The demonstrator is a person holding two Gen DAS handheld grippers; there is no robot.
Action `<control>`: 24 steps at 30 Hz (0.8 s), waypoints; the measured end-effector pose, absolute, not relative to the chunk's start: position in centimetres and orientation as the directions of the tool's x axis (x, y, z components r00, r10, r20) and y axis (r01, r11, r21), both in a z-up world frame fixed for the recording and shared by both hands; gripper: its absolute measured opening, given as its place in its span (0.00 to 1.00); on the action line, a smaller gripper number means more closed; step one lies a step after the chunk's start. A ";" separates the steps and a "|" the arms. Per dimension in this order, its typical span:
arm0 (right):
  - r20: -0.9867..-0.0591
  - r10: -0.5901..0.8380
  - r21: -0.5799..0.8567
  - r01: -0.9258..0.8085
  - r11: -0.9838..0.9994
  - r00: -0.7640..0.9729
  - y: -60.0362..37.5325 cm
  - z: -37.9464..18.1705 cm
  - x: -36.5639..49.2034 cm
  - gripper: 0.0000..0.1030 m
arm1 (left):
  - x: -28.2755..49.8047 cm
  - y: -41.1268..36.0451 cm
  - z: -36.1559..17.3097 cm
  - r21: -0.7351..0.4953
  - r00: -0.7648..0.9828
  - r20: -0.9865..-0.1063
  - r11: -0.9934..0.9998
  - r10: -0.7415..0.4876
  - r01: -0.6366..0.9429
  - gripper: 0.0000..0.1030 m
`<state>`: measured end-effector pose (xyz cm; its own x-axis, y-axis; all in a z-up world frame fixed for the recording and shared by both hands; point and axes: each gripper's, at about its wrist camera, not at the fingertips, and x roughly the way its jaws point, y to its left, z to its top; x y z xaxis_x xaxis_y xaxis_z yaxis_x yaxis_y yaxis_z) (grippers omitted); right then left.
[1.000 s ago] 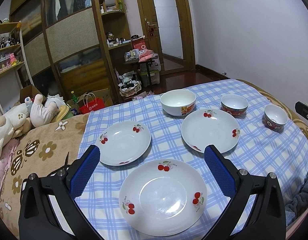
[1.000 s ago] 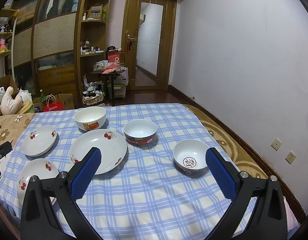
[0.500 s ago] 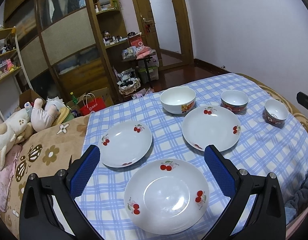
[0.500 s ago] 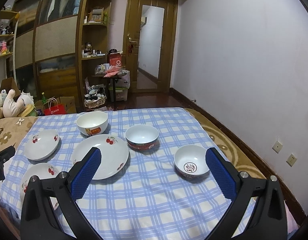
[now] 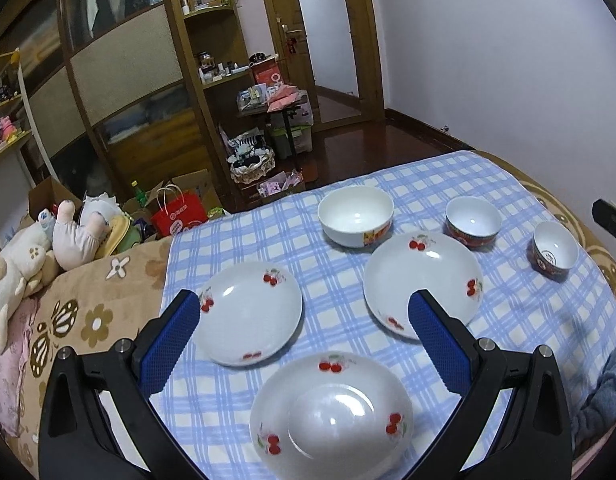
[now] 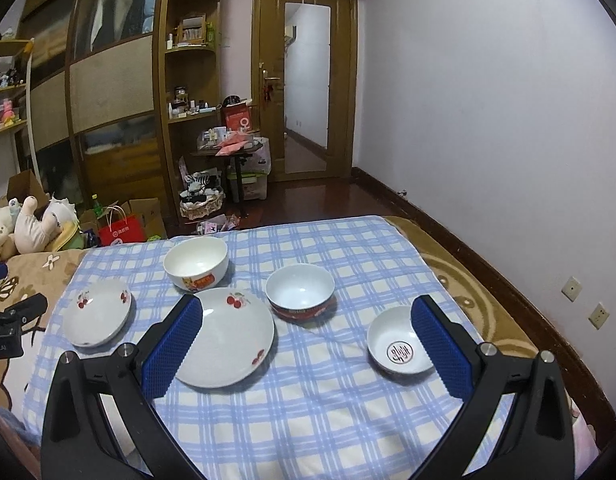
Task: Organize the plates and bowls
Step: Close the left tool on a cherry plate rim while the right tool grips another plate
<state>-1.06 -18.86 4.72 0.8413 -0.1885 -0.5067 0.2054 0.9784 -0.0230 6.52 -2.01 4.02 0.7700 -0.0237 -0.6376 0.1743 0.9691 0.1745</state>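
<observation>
Bed's checked cloth: three plates, three bowls all separate around big plate, nothing stacked; both grippers' jaws apart, empty.

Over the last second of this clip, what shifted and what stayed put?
Only the views shifted: the left gripper tilted up slightly, so the nearest cherry plate sits lower in its picture; the right gripper moved in a little toward the small bowl. Nothing was taken hold of or let go. Both grippers stay open, and the plates and bowls lie unmoved on the checked cloth.
</observation>
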 end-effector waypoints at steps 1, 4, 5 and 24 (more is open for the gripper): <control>-0.510 -0.183 -0.021 0.201 0.979 0.841 -18.8 4.7 -0.7 1.00 | 7.1 -2.2 4.1 0.176 0.769 -0.639 0.969 -0.023 0.175 0.99; -0.519 -0.179 -0.022 0.196 0.980 0.836 -18.8 4.4 0.9 1.00 | 9.3 -3.0 4.0 0.157 0.753 -0.657 0.970 -0.038 0.187 0.99; -0.523 -0.177 -0.021 0.195 0.981 0.834 -18.8 4.3 1.4 1.00 | 9.9 -3.2 3.9 0.151 0.748 -0.663 0.970 -0.042 0.189 0.99; -0.647 -0.150 0.009 0.204 0.979 0.747 -19.2 -2.3 8.6 1.00 | 20.2 -5.6 -2.2 0.101 0.657 -0.750 0.969 -0.074 0.225 0.99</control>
<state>8.57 -19.25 -2.27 0.7473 -0.1504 -0.6473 0.2044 0.9788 0.0085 20.24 -5.63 -2.25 0.6574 -0.0743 -0.7499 0.2249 0.9691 0.1012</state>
